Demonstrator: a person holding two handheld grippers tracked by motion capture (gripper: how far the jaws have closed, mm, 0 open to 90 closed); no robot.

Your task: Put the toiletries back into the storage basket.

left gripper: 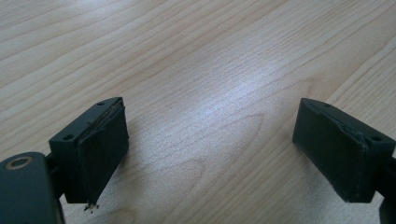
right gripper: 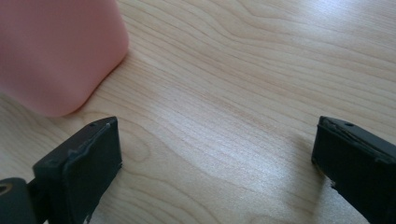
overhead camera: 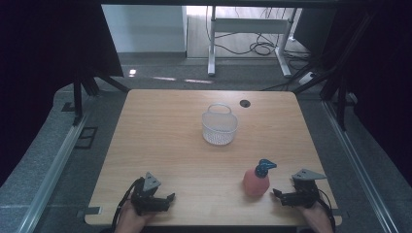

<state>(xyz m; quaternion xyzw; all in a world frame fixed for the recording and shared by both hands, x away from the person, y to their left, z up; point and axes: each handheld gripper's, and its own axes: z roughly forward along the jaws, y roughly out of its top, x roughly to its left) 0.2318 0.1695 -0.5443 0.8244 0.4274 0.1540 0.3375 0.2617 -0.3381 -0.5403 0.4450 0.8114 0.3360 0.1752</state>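
A pink bottle [overhead camera: 256, 182] with a blue spray top stands upright near the table's front right. Just to its right, my right gripper [overhead camera: 279, 195] rests low over the wood, open, jaws pointing left toward the bottle. In the right gripper view the bottle's pink base [right gripper: 56, 51] sits at upper left, outside the wide-open jaws, and my right gripper [right gripper: 215, 158] has only bare wood between them. At the front left, my left gripper [overhead camera: 167, 200] is open too; in the left gripper view my left gripper [left gripper: 210, 149] holds nothing.
A white mesh basket [overhead camera: 219, 125] with a handle stands behind the table's centre. A black cable hole [overhead camera: 245, 103] lies at the far edge. The wooden table [overhead camera: 160, 141] ends close below both hands; dark frames and rails flank it.
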